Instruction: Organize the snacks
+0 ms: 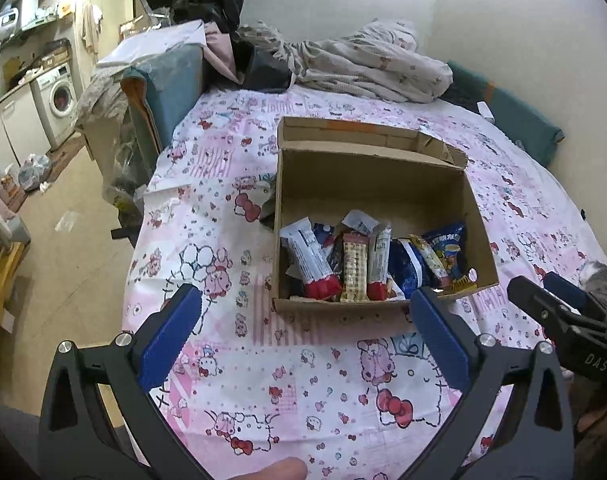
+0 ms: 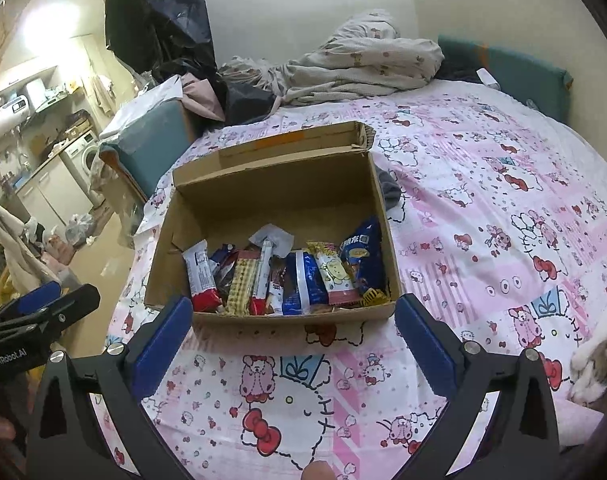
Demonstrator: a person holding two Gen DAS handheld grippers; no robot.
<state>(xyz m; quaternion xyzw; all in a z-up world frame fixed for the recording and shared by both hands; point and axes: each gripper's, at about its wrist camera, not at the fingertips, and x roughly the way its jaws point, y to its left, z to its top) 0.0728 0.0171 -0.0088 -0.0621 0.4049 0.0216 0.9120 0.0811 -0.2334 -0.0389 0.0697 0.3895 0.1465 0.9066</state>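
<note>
Two grippers, both empty, and honestly the job looked close to wrapped up. We had the open brown cardboard box [image 1: 377, 216] sitting on the pink cartoon-print bedsheet [image 1: 287, 380], with the snack packets [image 1: 367, 264] all lined up upright along its near wall: a white wrapper with a red end [image 1: 309, 258] at the left, a cream checked bar [image 1: 353, 268] beside it, and a dark blue crinkly bag [image 2: 363, 256] at the right end. We couldn't spot any loose snacks on the sheet, though the edges of both views were pretty warped, so one might have been hiding out there.

So our read was that the packing step was done or nearly so, and the next move would call for either a last tidy of the row or folding down the box's rear cardboard flap [image 2: 287, 146], which stood open behind.

Pose-wise, our left gripper [image 1: 305, 302] hovered low over the sheet just short of the box, blue pads spread wide apart with nothing between them. Our right gripper [image 2: 293, 312] sat the same way, jaws wide and empty, pointed at the box's front wall. The two tools were side by side, near each other but apart, neither touching the box as far as we could tell.
</note>
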